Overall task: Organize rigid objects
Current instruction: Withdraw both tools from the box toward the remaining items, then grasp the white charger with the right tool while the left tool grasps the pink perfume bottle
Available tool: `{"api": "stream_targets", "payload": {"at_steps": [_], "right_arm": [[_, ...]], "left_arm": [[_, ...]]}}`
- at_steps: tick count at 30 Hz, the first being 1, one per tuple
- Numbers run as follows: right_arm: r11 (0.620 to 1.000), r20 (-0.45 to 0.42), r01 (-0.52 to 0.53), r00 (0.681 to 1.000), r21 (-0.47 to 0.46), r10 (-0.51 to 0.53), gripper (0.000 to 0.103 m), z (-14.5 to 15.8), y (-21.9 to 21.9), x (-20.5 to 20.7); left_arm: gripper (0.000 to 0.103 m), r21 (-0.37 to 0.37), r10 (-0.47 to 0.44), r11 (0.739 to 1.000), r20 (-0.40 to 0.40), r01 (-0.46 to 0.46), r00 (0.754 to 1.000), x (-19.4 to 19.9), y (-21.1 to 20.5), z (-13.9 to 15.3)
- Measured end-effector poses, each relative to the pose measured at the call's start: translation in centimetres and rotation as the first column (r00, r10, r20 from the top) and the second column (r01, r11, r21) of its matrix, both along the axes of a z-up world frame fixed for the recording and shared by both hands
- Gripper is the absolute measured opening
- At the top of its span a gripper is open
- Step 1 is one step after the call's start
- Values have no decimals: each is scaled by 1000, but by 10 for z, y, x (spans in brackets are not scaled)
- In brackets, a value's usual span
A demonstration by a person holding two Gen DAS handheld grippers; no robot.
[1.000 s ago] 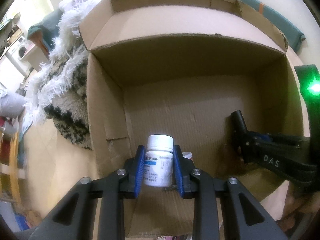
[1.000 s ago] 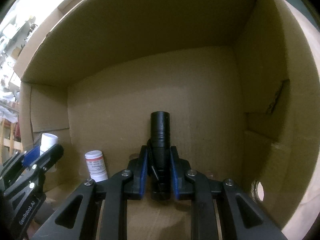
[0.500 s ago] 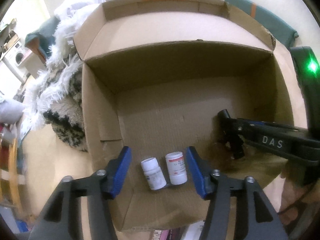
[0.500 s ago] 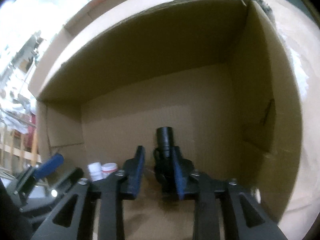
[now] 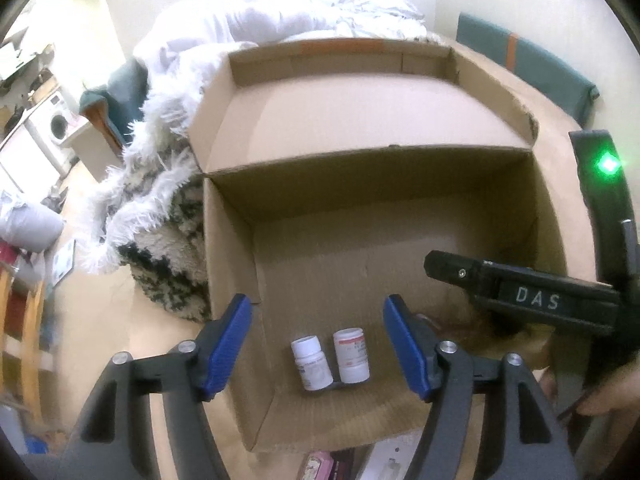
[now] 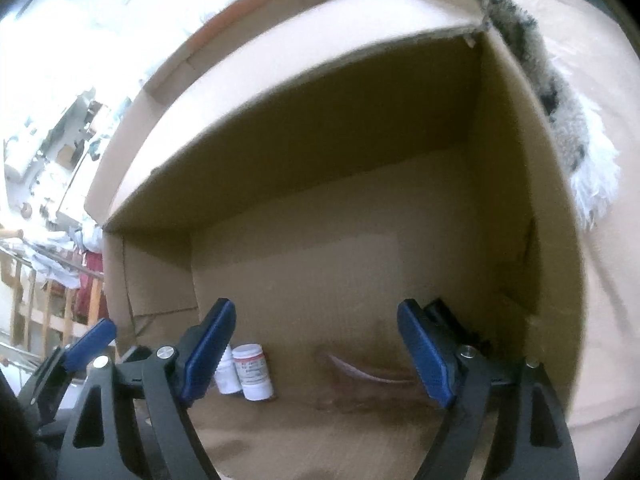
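Two white pill bottles stand side by side on the floor of an open cardboard box (image 5: pixel 228 248): one with a blue label (image 5: pixel 311 364) and one with a red label (image 5: pixel 351 356). My left gripper (image 5: pixel 316 344) is open and empty above them. My right gripper (image 6: pixel 316 344) is open and empty inside the box (image 6: pixel 520 208); it also shows in the left wrist view (image 5: pixel 500 292). A black flashlight (image 6: pixel 452 316) lies on the box floor, mostly hidden behind the right finger. The red-label bottle (image 6: pixel 253 372) and its neighbour (image 6: pixel 225 372) stand at lower left.
A shaggy white and black rug (image 5: pixel 152 208) lies left of the box, with white bedding (image 5: pixel 280 20) behind. A washing machine (image 5: pixel 52 128) stands far left. Small packets (image 5: pixel 320 466) lie in front of the box. Wooden shelving (image 6: pixel 40 300) is at the left.
My left gripper opened, let go of the blue-label bottle beside the red-label one, and drew back. My right gripper opened, released the flashlight onto the box floor, and pulled back.
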State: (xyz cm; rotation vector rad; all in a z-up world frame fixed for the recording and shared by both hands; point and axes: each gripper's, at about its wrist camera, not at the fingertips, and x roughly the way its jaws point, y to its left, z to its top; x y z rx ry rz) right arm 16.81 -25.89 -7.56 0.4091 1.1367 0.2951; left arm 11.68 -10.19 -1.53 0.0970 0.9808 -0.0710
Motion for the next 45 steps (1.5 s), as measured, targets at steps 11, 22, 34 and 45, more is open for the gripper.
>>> {"api": "stream_targets", "payload": {"at_steps": [11,22,34,45], "right_arm": [[1000,114,-18,993,-20,20,88,41,-13,-54],[1000,69,-4,998,-6,4,88,42,0,-112],[999,-7,-40,999,19,40,88,25,18,-169],[989,-425,-122,894,80,145,78,-57,45,-177]], "left_arm": [[66,-24,94,995,-54,-95,994,-40,51,-11],[66,-33,171,984,-75,-174,982,-83,88,-14],[66,-85,242,961,-195,-263,950,-105,123,-35],[66,-66,197,973,-254,-220,947,-104,107,-50]]}}
